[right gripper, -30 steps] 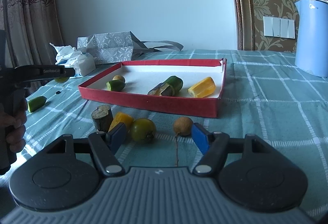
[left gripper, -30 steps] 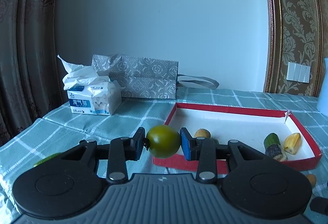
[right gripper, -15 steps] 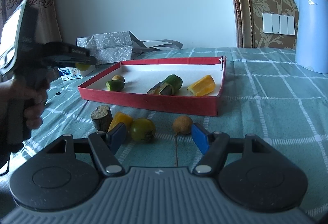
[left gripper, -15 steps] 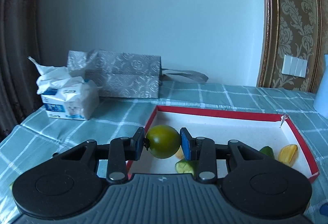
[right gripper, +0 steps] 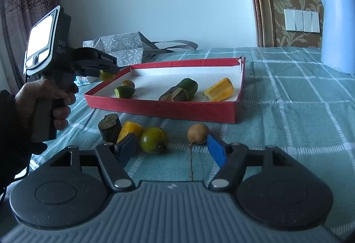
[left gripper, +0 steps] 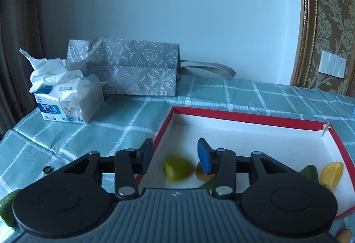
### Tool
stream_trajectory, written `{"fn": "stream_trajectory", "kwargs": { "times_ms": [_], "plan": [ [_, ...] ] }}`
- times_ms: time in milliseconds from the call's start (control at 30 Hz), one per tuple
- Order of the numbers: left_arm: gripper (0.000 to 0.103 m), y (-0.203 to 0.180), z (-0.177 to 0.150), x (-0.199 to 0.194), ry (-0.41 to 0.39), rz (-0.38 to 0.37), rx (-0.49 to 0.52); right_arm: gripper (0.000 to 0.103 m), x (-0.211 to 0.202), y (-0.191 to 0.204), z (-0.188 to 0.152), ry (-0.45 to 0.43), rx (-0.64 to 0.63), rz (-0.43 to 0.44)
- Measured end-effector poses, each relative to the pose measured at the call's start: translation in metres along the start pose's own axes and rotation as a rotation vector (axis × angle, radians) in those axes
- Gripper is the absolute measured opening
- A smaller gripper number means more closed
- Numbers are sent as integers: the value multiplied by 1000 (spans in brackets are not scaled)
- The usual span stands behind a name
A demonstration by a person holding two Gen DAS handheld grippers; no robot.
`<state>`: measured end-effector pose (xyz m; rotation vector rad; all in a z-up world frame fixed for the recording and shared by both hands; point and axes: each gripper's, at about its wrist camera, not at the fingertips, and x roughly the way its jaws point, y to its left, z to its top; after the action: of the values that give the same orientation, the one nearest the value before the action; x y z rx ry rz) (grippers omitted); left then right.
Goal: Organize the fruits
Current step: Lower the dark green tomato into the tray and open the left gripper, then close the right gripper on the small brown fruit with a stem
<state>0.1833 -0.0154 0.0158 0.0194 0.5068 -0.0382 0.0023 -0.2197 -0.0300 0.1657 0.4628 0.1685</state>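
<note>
My left gripper [left gripper: 175, 150] hovers over the near left corner of the red box [left gripper: 244, 115], and its jaws are opening. The round green fruit [left gripper: 177, 168] is blurred just below the blue pads, touching neither; from the right wrist it shows as the green fruit [right gripper: 106, 75] under those jaws. Inside the box [right gripper: 168, 109] lie a small brown fruit [right gripper: 128, 83], a green piece [right gripper: 124, 91], a dark-ended green piece [right gripper: 179, 93] and a yellow piece [right gripper: 218, 89]. My right gripper [right gripper: 170, 147] stands open over the cloth, close behind a green tomato [right gripper: 153, 139] and a brown longan [right gripper: 198, 130].
A dark stub [right gripper: 109, 126] and a yellow chunk [right gripper: 129, 130] lie left of the tomato. A tissue pack [left gripper: 66, 98] and a grey bag [left gripper: 133, 69] stand at the back. A blue kettle [right gripper: 337, 29] is far right. A person's hand [right gripper: 44, 96] holds the left gripper.
The left gripper has travelled right to the box's corner. Its jaws have parted and the green fruit has slipped down out of them. The right gripper has stayed still.
</note>
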Motion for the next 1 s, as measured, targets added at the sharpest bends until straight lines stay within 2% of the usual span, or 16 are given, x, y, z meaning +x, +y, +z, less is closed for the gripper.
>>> {"fn": "stream_trajectory", "kwargs": {
  "times_ms": [333, 433, 733, 900, 1000],
  "plan": [
    [44, 9, -1, -27, -14, 17, -1, 69, 1, -2, 0, 4, 15, -2],
    [44, 14, -8, -41, -10, 9, -10, 73, 1, -4, 0, 4, 24, -2],
    [51, 34, -50, -79, 33, -12, -42, 73, -1, -7, 0, -3, 39, 0],
    [51, 35, -83, -89, 34, -21, 5, 73, 1, -5, 1, 7, -1, -59],
    [51, 38, -92, -87, 55, -50, -9, 73, 8, -2, 3, 42, -41, -89]
  ]
}}
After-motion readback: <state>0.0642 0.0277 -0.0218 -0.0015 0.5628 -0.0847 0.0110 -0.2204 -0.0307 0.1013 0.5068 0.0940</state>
